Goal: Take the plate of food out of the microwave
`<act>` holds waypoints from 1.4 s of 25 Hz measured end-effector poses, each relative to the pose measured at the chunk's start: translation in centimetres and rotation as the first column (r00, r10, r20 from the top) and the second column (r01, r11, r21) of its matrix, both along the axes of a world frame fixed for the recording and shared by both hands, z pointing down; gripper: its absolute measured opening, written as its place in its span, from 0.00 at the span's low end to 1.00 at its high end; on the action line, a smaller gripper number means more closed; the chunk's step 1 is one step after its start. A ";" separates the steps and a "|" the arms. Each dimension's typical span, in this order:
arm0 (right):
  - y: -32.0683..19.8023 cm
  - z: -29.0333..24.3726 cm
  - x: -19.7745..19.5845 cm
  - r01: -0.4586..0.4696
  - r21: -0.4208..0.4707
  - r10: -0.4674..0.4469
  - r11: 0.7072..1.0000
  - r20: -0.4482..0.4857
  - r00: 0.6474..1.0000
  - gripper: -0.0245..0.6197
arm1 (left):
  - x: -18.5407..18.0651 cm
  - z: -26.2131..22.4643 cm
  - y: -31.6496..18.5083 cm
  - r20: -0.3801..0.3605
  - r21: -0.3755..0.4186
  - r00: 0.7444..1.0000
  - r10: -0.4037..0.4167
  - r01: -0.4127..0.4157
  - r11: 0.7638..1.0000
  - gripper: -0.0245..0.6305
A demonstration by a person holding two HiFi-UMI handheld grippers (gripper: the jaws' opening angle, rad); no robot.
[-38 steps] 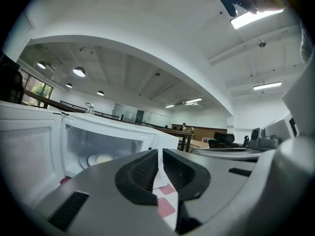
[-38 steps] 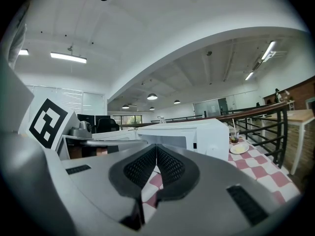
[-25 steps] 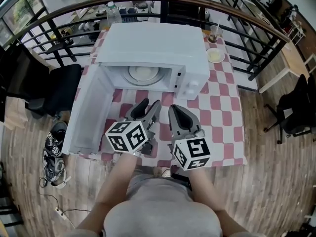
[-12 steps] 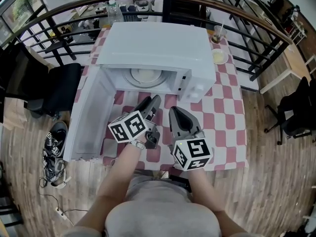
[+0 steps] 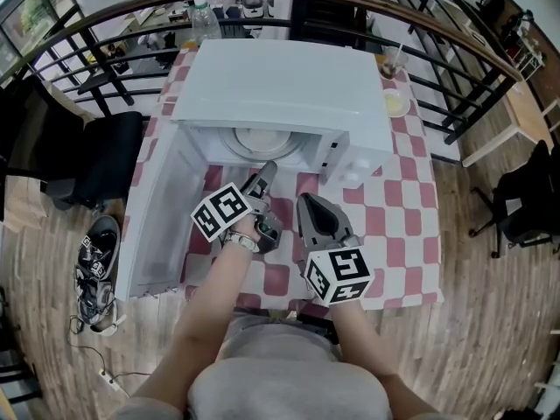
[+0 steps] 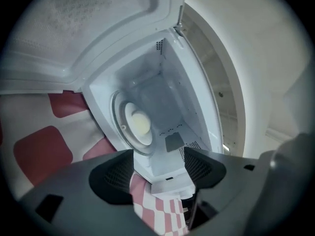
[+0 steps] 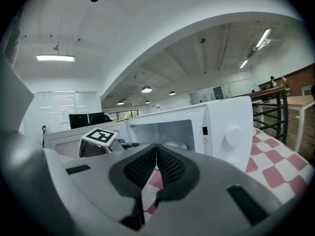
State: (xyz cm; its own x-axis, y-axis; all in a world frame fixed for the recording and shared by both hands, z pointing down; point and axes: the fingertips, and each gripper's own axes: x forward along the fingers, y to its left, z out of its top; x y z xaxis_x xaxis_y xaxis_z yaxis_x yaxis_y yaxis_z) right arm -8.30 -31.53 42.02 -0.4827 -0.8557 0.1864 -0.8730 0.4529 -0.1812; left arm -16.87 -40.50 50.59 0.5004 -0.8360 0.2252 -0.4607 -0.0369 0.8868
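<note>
Reach w/ left gripper (image 6: 160,173) — jaws opening, empty — best low & level onto plate (image 6: 139,124) rim; right gripper (image 7: 156,156) closed

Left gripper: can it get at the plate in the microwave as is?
Likely yes: door is swung wide, left gripper faces into the microwave, jaws opening with nothing between them, plate unobstructed.

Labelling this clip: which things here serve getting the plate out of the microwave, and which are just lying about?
Job: microwave, open door, plate of food, left tongs (opening, empty).
Lying about: bottle, cup with straw, small dish, shoes, chair.
</note>
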 end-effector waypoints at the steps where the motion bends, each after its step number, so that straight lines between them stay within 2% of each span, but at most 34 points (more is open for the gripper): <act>1: -0.2 0.1 -0.1 0.000 -0.005 0.000 1.000 -0.001 1.000 0.08 | -0.3 0.5 -0.4 -0.009 -0.018 1.000 -0.013 0.012 1.000 0.51; 5: -0.8 0.8 -0.4 -0.001 -0.027 0.001 1.000 -0.010 1.000 0.08 | -1.5 2.3 -1.8 -0.041 -0.082 0.997 -0.067 0.064 0.995 0.51; 9: -1.3 1.7 -0.5 -0.004 -0.049 0.003 0.999 -0.022 1.000 0.08 | -1.9 3.8 -3.0 -0.058 -0.113 0.993 -0.099 0.092 0.989 0.51; 14: -1.9 2.7 -0.3 -0.015 -0.071 0.012 0.997 -0.037 0.999 0.08 | -2.3 5.2 -4.1 -0.060 -0.153 0.988 -0.144 0.134 0.979 0.51; 22: -2.4 3.7 0.3 -0.026 -0.096 0.021 0.995 -0.056 0.998 0.08 | -2.9 6.8 -5.3 -0.031 -0.220 0.971 -0.236 0.224 0.949 0.51; 26: -2.8 4.0 0.7 -0.035 -0.106 0.028 0.994 -0.062 0.998 0.08 | -3.0 7.4 -5.9 -0.003 -0.265 0.963 -0.269 0.259 0.929 0.51; 32: -3.0 4.7 1.2 -0.029 -0.123 0.021 0.992 -0.072 0.997 0.08 | -2.9 7.8 -6.1 0.078 -0.327 0.945 -0.317 0.325 0.887 0.51; 35: -2.9 4.9 1.3 -0.022 -0.132 0.013 0.991 -0.074 0.997 0.08 | -3.0 7.9 -6.3 0.087 -0.350 0.936 -0.341 0.349 0.869 0.51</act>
State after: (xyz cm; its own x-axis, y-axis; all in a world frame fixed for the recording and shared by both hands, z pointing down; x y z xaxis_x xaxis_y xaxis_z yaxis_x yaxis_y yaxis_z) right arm -7.00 -34.42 46.96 -0.4488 -0.8294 0.3327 -0.8936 0.4135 -0.1746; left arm -19.84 -46.76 58.49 0.1860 -0.8165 0.5466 -0.4052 0.4430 0.7997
